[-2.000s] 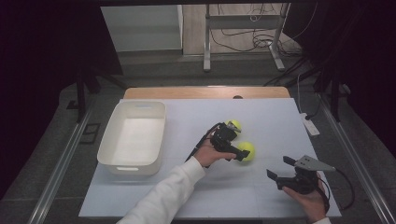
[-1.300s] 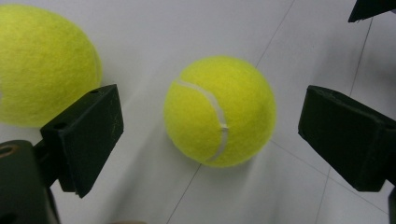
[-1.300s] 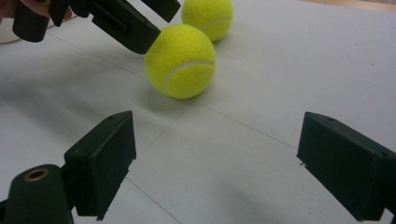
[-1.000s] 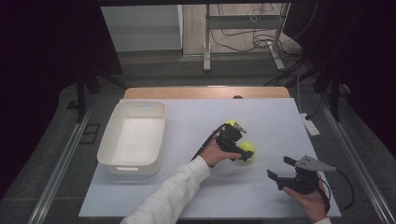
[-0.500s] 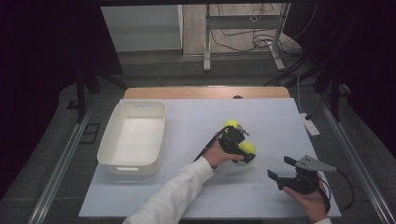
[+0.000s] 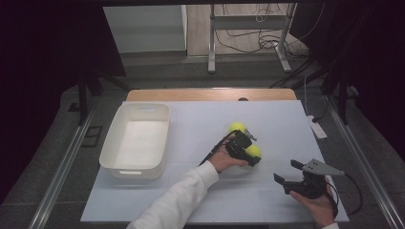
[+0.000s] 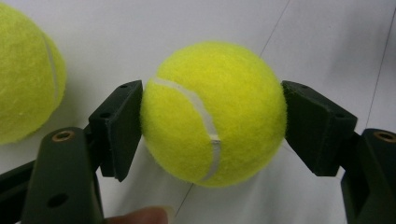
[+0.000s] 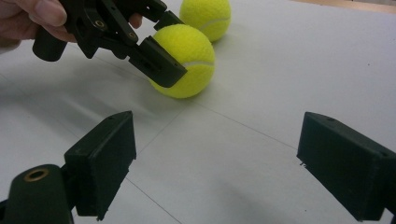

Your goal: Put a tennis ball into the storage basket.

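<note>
My left arm wears a white sleeve (image 6: 176, 198). Both grippers, left gripper (image 6: 244, 148) and right gripper (image 6: 291, 176), are matte black, brass-coloured screws, blocky pads (image 8: 343, 168); grey three-cornered plate (image 6: 317, 167) and black cable (image 6: 351, 195) on the right.

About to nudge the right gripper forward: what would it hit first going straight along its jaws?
Likely the held tennis ball in the left gripper; bare table lies before it. Depth is hard to judge.

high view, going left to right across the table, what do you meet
white bin → left gripper, shut on the near tennis ball → right gripper, jaws open with nothing between them. The far tennis ball overlaps the left gripper's span, so it is left unplaced.
</note>
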Motion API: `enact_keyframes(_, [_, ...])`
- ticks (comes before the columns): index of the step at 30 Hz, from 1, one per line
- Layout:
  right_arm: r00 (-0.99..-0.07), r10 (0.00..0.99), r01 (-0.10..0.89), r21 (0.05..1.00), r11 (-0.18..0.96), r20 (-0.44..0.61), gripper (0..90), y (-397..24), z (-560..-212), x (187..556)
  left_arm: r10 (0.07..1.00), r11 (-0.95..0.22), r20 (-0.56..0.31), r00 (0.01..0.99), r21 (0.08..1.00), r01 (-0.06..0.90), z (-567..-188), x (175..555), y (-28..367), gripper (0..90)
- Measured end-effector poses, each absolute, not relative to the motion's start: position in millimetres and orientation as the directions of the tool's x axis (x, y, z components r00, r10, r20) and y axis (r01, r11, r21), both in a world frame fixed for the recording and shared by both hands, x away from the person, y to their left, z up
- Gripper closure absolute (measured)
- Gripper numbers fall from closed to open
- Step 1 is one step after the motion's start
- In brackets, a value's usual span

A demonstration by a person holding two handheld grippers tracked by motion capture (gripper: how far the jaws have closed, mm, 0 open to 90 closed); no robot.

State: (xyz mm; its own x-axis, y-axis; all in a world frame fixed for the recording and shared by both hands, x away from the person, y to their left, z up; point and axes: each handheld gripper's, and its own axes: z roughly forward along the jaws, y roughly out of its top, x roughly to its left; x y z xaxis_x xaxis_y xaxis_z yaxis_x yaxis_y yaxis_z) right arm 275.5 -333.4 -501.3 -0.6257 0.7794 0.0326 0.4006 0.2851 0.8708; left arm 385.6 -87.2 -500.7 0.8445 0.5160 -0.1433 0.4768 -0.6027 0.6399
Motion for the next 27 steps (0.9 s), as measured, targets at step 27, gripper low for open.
enact_keyframes(27, [-0.622,0.782,0.401,0.870,0.286,0.030,11.8,-333.3,-501.6,275.6,0.515,-0.560,-0.141,0.846,0.692,0.456,-480.3,379.2,-66.4,27.0])
